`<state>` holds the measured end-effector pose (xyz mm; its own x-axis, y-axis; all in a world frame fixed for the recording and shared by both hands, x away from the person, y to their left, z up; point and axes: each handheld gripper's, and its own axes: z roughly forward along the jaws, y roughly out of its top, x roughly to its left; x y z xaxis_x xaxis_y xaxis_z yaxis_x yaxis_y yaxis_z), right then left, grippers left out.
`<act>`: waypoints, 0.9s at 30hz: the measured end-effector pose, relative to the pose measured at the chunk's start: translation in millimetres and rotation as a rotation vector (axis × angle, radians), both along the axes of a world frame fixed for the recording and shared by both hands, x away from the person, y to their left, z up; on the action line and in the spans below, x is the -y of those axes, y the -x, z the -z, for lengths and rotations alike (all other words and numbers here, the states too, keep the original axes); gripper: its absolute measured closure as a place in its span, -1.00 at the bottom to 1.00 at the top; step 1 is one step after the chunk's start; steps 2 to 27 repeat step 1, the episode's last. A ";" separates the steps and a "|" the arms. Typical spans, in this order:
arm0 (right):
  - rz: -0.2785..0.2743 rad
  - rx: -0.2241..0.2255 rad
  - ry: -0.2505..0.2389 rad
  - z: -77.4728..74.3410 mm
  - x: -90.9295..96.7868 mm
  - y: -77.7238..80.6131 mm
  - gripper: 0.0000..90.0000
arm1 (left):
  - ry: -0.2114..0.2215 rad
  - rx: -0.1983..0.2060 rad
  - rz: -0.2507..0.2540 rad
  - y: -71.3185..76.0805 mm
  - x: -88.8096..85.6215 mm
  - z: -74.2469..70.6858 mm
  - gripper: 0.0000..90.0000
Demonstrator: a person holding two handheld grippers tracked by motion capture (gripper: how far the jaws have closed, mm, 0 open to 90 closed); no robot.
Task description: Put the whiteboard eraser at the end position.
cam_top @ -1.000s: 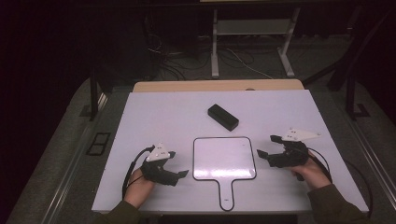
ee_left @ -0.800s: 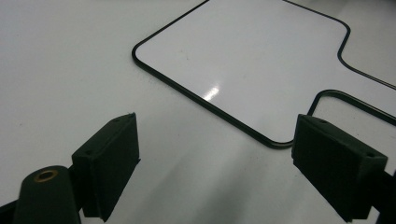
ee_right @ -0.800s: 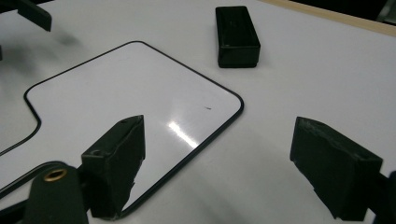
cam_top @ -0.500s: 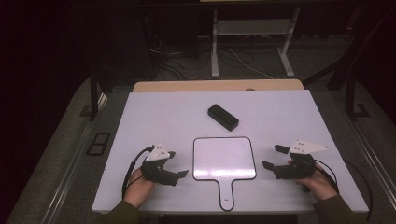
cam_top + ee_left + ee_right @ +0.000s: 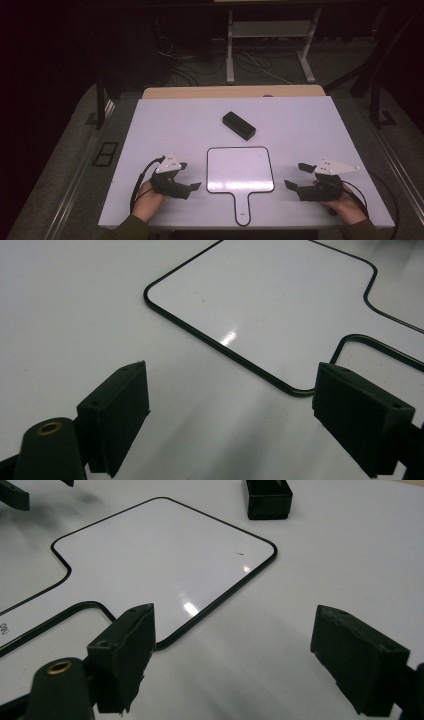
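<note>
Item: handled whiteboard (image 5: 240, 170), white face with a thin black border, lying flat on the white tabletop (image 5: 150, 125) near the front edge, its short handle pointing toward the person. Surface appears blank; no marks legible apart from a tiny speck seen in the right gripper view. Item: black block (image 5: 239, 125), oblong, possibly an eraser, resting on the tabletop behind the whiteboard and well apart from both hands; its near end also shows at the top of the right gripper view (image 5: 267, 497). Left claw (image 5: 189, 176): low over the tabletop just left of the whiteboard, jaws spread wide, nothing between them; in the left gripper view the board's rounded corner (image 5: 295, 387) lies ahead of the gap, not touched. Right claw (image 5: 297, 176): low over the tabletop just right of the whiteboard, jaws likewise wide apart and empty; in the right gripper view the board's corner (image 5: 165, 642) sits beside the left-hand jaw, apart from the pad as far as can be told. Status, as judged: work on the whiteboard not yet begun. Both claws flank it at its two sides in an approach posture; no grasp made, board unmoved from flat, block untouched. Outstanding: closing on the board's edge or handle, and whatever lifting, moving or wiping follows.
</note>
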<state>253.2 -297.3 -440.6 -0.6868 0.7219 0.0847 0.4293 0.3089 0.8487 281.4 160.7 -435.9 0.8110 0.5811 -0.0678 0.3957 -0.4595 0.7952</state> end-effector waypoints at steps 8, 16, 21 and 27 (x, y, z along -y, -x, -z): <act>0.001 0.000 0.000 0.0 0.1 -0.4 -0.63 | -0.003 0.001 0.001 0.0 -0.1 -0.1 -0.69; 0.001 0.000 0.000 0.0 0.1 -0.4 -0.63 | -0.003 0.001 0.001 0.0 -0.1 -0.1 -0.69; 0.001 0.000 0.000 0.0 0.1 -0.4 -0.63 | -0.003 0.001 0.001 0.0 -0.1 -0.1 -0.69; 0.001 0.000 0.000 0.0 0.1 -0.4 -0.63 | -0.003 0.001 0.001 0.0 -0.1 -0.1 -0.69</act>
